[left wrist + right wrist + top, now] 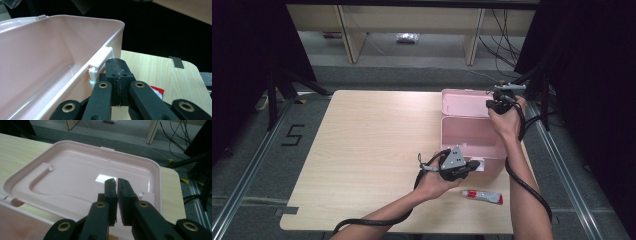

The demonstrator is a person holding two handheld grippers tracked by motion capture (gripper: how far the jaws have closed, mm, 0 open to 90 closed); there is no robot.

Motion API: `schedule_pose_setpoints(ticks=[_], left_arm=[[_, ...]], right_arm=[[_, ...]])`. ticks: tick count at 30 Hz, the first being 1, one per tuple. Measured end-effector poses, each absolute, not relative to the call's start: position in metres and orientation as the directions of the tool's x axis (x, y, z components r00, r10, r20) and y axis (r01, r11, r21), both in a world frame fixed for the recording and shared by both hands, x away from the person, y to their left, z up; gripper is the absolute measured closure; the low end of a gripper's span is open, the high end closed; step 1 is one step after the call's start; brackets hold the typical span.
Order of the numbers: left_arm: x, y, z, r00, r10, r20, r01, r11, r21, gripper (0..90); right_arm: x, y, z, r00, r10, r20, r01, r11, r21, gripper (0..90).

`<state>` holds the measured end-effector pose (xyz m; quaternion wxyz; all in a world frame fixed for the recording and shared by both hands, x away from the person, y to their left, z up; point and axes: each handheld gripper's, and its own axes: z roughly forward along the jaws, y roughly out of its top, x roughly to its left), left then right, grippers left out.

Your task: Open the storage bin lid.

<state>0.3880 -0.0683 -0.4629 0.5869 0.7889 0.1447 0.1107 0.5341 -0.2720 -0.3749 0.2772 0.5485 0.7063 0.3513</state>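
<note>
High view. Pink box (469, 137) sits open at the right side of the table (362, 150), its lid (464, 103) laid back flat on the far side. Long axis of box and lid alike runs left to right across the table; the open mouth points up, the hinge edge away from the person. Left gripper (473, 164) rests at the near front wall, by the white latch (478, 165). Right gripper (494, 103) hovers at the far right corner, over the lid. A tube (482, 196) lies on the table near the front edge, just to the near side of the box, apart from it.

Left gripper view. Jaws stand pressed together, nothing between them. The latch (101, 62) lies just left of the tips and a little ahead, touching or nearly so (cannot tell which). Box wall (50, 50) runs away to the left; a corner of the tube's red end (157, 91) peeks out to the right.

Right gripper view. Jaws nearly together, a thin slit between, holding nothing. The lid's inner face (82, 172) spreads below and ahead of the tips; the lid's right rim (156, 182) lies to their right.

Judgement: the right gripper is nearer the lid, the left nearer the latch, so closing would start from the right.
</note>
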Motion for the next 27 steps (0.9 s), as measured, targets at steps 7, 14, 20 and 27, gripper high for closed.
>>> schedule_pose_setpoints(ticks=[7, 14, 20, 27], left_arm=[[0.389, -0.069, -0.46, 0.943, 0.334, 0.0, 0.094, -0.265, 0.96, 88.6], [0.389, -0.066, -0.451, 0.934, 0.357, 0.017, 0.078, -0.252, 0.964, 88.2], [0.385, -0.062, -0.444, 0.938, 0.348, 0.004, 0.086, -0.244, 0.966, 87.0], [0.383, -0.041, -0.427, 0.921, 0.389, -0.013, 0.107, -0.221, 0.969, 81.1]], right_arm=[[0.515, -0.274, -0.371, -0.277, 0.961, -0.016, 0.571, 0.178, 0.802, 82.3], [0.497, -0.28, -0.37, -0.304, 0.952, -0.046, 0.567, 0.22, 0.794, 80.5], [0.484, -0.283, -0.369, -0.323, 0.946, -0.036, 0.57, 0.225, 0.79, 80.0], [0.466, -0.286, -0.37, -0.354, 0.935, -0.031, 0.564, 0.24, 0.79, 78.2]])
